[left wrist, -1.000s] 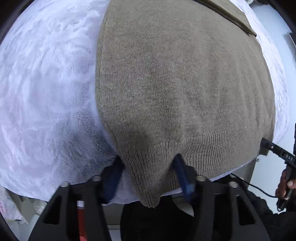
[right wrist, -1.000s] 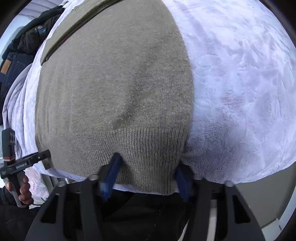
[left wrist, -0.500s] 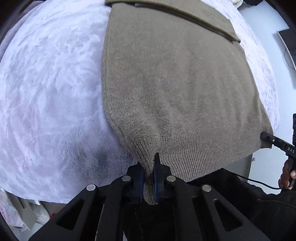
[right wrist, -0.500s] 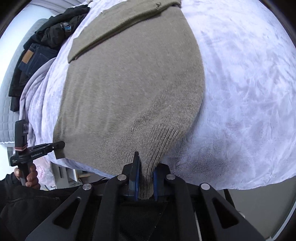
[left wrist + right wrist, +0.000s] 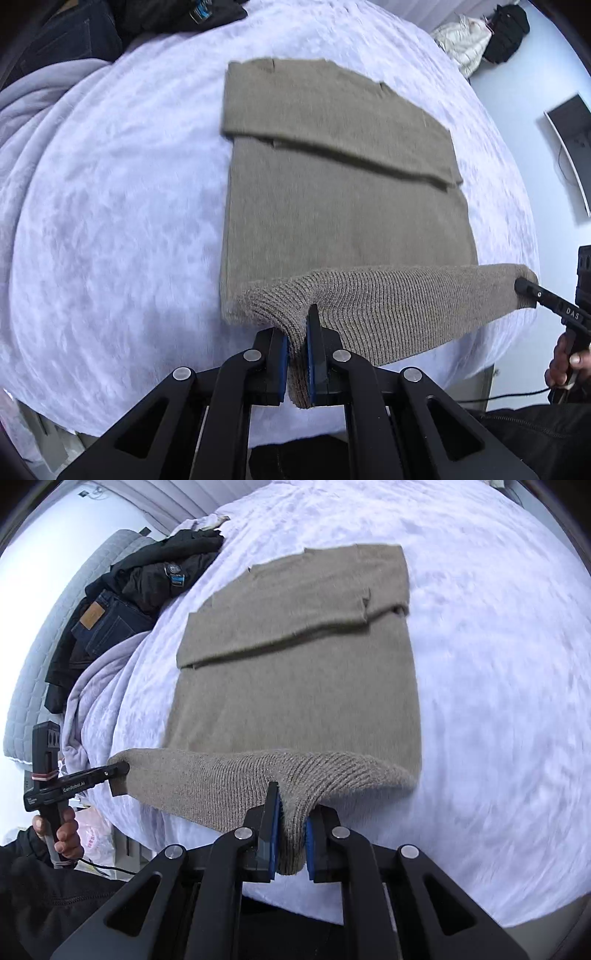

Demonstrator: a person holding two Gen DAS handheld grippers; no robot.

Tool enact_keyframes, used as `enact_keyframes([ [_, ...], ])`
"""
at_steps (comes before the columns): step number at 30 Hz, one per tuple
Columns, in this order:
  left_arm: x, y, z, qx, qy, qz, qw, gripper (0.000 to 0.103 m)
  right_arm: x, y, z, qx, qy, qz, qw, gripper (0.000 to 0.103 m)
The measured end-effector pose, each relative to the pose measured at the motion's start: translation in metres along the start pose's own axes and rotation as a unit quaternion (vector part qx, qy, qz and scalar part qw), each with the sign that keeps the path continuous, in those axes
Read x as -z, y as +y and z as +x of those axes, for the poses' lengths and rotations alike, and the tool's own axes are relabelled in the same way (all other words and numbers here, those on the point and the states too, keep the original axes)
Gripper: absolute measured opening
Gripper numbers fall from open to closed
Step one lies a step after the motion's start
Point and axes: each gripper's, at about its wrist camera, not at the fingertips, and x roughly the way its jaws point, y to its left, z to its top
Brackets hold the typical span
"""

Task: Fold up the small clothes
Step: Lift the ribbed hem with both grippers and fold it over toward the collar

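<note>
A tan knit sweater (image 5: 340, 206) lies flat on a white fleece blanket (image 5: 110, 221), its far part folded over toward me. My left gripper (image 5: 297, 354) is shut on the left corner of the ribbed hem (image 5: 388, 306) and lifts it off the blanket. My right gripper (image 5: 291, 842) is shut on the hem's right corner (image 5: 325, 775). The same sweater (image 5: 295, 672) fills the right wrist view, hem raised and stretched between both grippers. The right gripper shows in the left wrist view (image 5: 526, 288), and the left gripper in the right wrist view (image 5: 118, 768).
Dark jackets and jeans (image 5: 122, 602) are piled at the blanket's far left, also seen in the left wrist view (image 5: 74, 33). A grey padded headboard (image 5: 40, 646) stands at the left. A cream garment and black bag (image 5: 480, 40) lie at the far right. The blanket's (image 5: 498, 701) near edge runs below the grippers.
Both grippers went from open around the hem to shut on it, then rose and pulled back, lifting the hem off the blanket.
</note>
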Motion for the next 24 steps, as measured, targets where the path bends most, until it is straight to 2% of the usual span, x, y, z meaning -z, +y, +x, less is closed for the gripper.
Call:
enact_keyframes([
  [4,-0.031,-0.018,0.011,-0.011,-0.020,-0.004,0.9997,0.009,-0.033,0.001,-0.003,0.005,-0.013,-0.020,1.000,0.012],
  [11,-0.104,-0.023,0.011,-0.016,-0.039,-0.003,0.9991,0.009,-0.096,0.003,0.005,0.004,-0.029,-0.023,0.999,0.012],
  [15,-0.148,-0.023,0.025,-0.022,-0.038,-0.006,0.9990,0.009,-0.138,0.000,0.018,0.005,-0.034,-0.022,0.999,0.012],
  [20,-0.193,-0.024,0.059,-0.039,-0.017,-0.009,0.9990,0.009,-0.186,-0.007,0.043,0.017,-0.025,-0.019,0.999,0.012],
  [24,-0.221,-0.025,0.064,-0.040,-0.026,-0.007,0.9988,0.009,-0.215,-0.013,0.059,0.023,-0.022,-0.021,0.999,0.012],
])
